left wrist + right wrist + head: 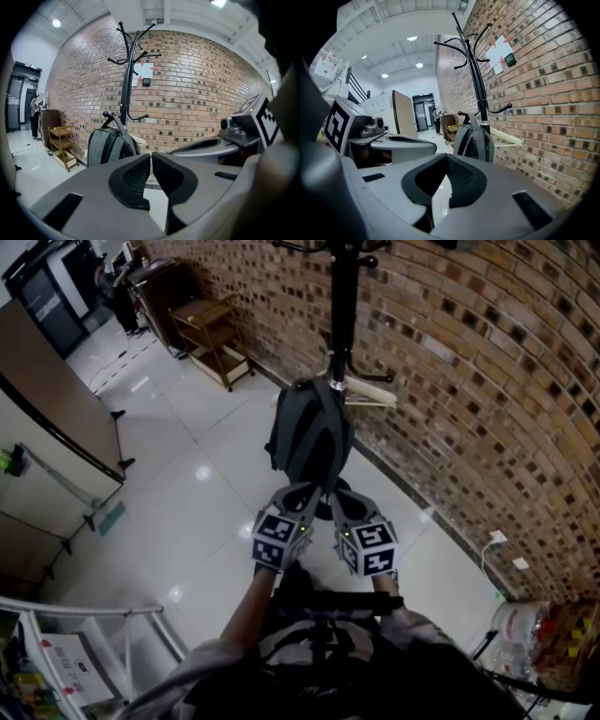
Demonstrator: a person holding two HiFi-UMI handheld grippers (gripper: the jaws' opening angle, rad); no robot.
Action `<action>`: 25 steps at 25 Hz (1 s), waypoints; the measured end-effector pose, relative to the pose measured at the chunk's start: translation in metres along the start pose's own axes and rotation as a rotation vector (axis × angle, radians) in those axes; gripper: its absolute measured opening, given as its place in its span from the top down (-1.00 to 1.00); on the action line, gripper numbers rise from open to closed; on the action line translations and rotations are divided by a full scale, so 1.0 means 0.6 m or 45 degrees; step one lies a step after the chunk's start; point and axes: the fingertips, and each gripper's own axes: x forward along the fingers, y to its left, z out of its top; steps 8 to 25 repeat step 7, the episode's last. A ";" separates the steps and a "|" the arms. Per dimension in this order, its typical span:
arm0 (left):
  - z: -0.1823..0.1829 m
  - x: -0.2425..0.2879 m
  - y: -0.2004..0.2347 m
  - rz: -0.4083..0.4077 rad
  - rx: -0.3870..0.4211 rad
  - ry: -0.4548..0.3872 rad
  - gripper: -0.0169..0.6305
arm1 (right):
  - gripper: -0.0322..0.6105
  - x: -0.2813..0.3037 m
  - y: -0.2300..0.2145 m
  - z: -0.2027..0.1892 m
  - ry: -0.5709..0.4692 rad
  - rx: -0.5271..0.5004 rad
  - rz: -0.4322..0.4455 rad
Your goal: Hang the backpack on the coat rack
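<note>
A grey backpack (309, 432) hangs by its top handle from a low hook of the black coat rack (343, 306), which stands against the brick wall. The left gripper view shows the backpack (110, 145) with its handle looped over a hook of the coat rack (126, 70). The right gripper view has the backpack (473, 138) beside the rack's pole (477, 79). My left gripper (302, 493) and right gripper (336, 497) sit side by side just short of the bag's lower part. Both are shut with nothing between the jaws.
A wooden trolley (217, 334) stands along the wall further left, with a person (33, 117) beyond it. A pale wooden piece (370, 395) juts out by the rack. A partition (56, 399) and a white shelf frame (84, 624) lie left; bags (530, 634) right.
</note>
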 end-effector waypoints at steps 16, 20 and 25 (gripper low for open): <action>-0.014 -0.011 -0.028 0.010 0.002 0.011 0.91 | 0.87 -0.022 0.005 -0.012 -0.007 0.002 0.022; -0.014 -0.011 -0.028 0.010 0.002 0.011 0.91 | 0.87 -0.022 0.005 -0.012 -0.007 0.002 0.022; -0.014 -0.011 -0.028 0.010 0.002 0.011 0.91 | 0.87 -0.022 0.005 -0.012 -0.007 0.002 0.022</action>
